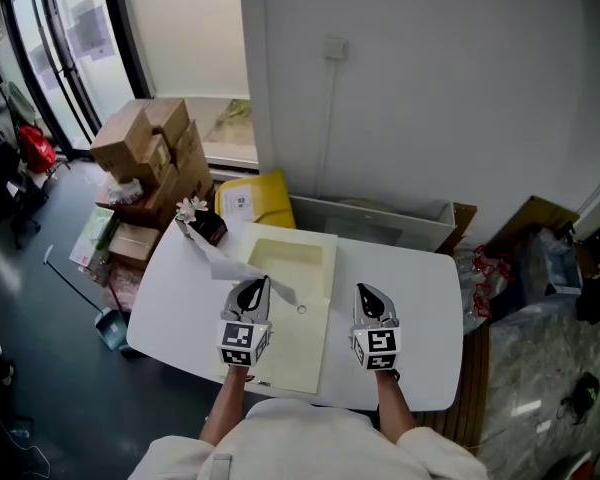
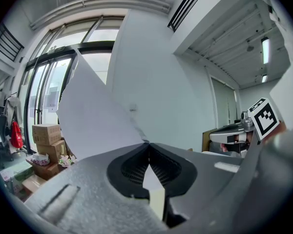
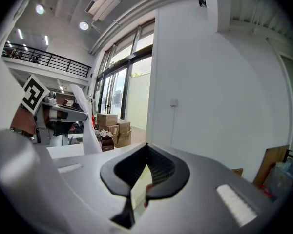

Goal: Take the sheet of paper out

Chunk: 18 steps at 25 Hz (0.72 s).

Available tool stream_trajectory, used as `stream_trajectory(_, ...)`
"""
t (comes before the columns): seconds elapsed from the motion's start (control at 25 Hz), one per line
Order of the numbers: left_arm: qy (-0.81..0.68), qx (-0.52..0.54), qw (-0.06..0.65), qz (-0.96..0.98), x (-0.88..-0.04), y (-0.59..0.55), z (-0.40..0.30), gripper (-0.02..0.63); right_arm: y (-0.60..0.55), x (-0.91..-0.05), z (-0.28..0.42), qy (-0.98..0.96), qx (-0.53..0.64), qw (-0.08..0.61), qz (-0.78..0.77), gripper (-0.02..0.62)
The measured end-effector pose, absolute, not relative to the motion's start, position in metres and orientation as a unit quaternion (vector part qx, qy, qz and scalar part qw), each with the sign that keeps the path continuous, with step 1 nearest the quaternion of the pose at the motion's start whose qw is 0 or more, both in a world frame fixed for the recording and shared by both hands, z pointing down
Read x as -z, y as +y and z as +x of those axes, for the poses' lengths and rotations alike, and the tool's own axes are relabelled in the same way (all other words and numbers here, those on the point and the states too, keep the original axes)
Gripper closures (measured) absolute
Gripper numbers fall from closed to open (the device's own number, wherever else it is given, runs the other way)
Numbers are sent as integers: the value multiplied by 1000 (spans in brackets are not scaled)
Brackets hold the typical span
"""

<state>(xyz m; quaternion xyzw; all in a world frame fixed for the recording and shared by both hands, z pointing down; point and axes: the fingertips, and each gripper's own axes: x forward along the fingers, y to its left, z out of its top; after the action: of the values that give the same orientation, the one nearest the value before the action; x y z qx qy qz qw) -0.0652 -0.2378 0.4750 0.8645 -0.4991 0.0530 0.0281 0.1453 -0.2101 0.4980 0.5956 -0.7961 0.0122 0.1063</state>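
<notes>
Left hand-held gripper (image 1: 258, 286) and right hand-held gripper (image 1: 368, 293) hang side by side over the white tabletop (image 1: 180, 313). The left one's jaws are clamped on the white sheet of paper (image 1: 230, 266), which slants up and to the left from the tips, above the pale yellow envelope (image 1: 300, 348) lying flat. The right one sits just beside the envelope's right edge, jaws closed tip to tip.

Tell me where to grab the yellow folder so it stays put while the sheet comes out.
Probably its right long edge, coming in low from the right with the right gripper: the folder lies flat, that edge is bare, and the sheet and left gripper crowd the left side.
</notes>
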Motion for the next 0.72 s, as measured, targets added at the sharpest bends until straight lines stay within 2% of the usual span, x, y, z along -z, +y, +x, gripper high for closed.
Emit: stream_trajectory(0.72,-492,-58,30,868,-480,-237,-59,603,-207,-503,146,-795,-15,111,596,595)
